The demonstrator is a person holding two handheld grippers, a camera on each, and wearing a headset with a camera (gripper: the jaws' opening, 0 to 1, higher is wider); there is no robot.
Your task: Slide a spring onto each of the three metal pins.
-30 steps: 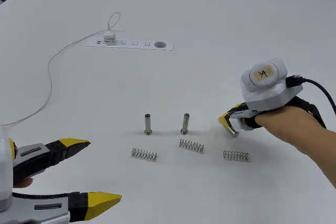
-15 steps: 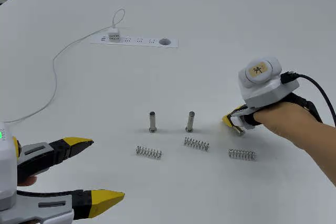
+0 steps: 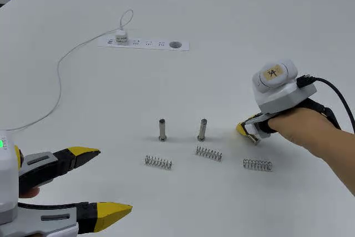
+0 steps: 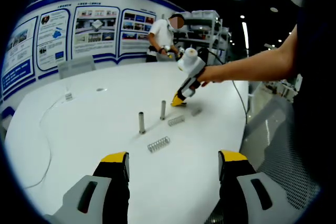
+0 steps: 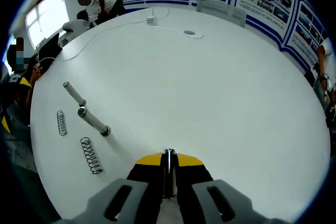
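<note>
Two metal pins [image 3: 162,130] [image 3: 202,130] stand upright mid-table. Three springs [image 3: 158,162] [image 3: 208,154] [image 3: 257,165] lie flat in a row just in front of them. My right gripper [image 3: 248,132] is shut, tips down on the table right of the second pin, with a thin metal piece, seemingly the third pin [image 5: 168,154], between its jaws. From the right gripper [image 5: 168,163] the two pins [image 5: 94,121] [image 5: 73,94] and two springs [image 5: 90,155] [image 5: 61,122] lie to the left. My left gripper [image 3: 105,181] [image 4: 174,166] is open and holds nothing, near the front left, well short of the nearest spring [image 4: 158,144].
A white power strip [image 3: 144,43] lies at the back, and its cable [image 3: 60,73] loops toward the left edge. A black cable [image 3: 333,95] runs from the right gripper. People stand beyond the table [image 4: 164,35]. Bare tabletop [image 3: 233,70] surrounds the pins.
The head camera has shifted a little, so everything sits slightly lower and to the right. Neither gripper, pin nor spring has visibly moved on the table.
</note>
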